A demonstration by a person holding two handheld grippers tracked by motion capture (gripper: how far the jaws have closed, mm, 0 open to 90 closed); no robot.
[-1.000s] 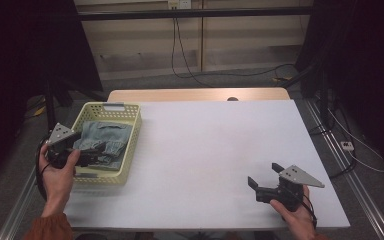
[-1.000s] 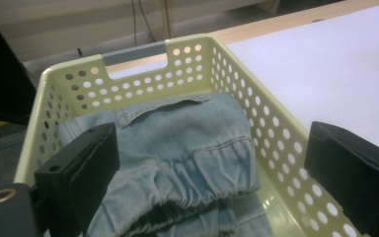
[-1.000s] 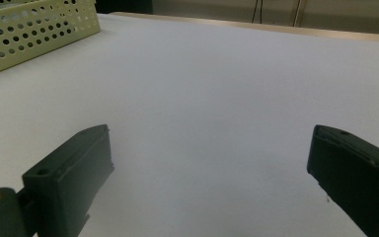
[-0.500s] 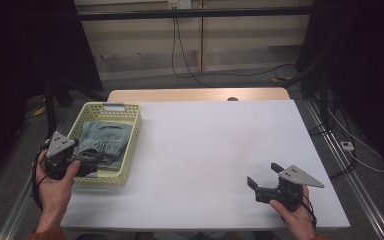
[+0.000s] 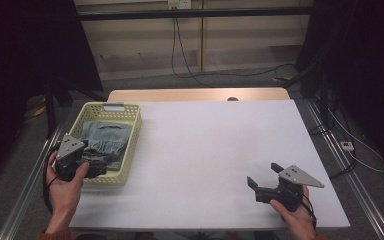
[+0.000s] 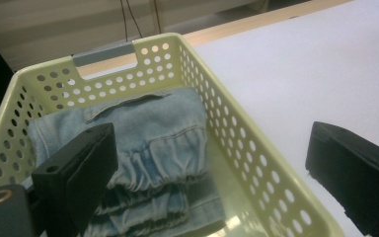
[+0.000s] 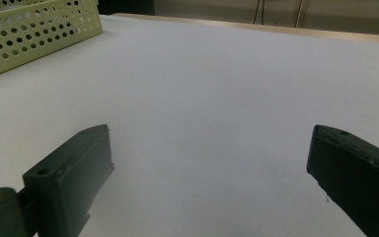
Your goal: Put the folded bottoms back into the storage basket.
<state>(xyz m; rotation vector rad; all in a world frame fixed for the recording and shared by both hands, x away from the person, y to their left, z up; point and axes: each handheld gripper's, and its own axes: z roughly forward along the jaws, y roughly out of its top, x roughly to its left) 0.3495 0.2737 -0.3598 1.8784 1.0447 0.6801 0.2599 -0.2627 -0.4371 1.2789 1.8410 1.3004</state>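
The left gripper [image 5: 87, 169] hangs over the near end of the yellow basket [image 5: 132, 131], jaws spread wide and empty — one above the folded denim cloth [image 5: 105, 142] inside, one outside the wall. The right gripper [image 5: 264, 181] rests low on the white table [image 5: 215, 145], well apart from the basket — its jaws also spread, holding nothing

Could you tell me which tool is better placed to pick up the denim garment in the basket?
Left. The left tool hovers open at the basket, facing the denim garment; the right tool sits far across the table.
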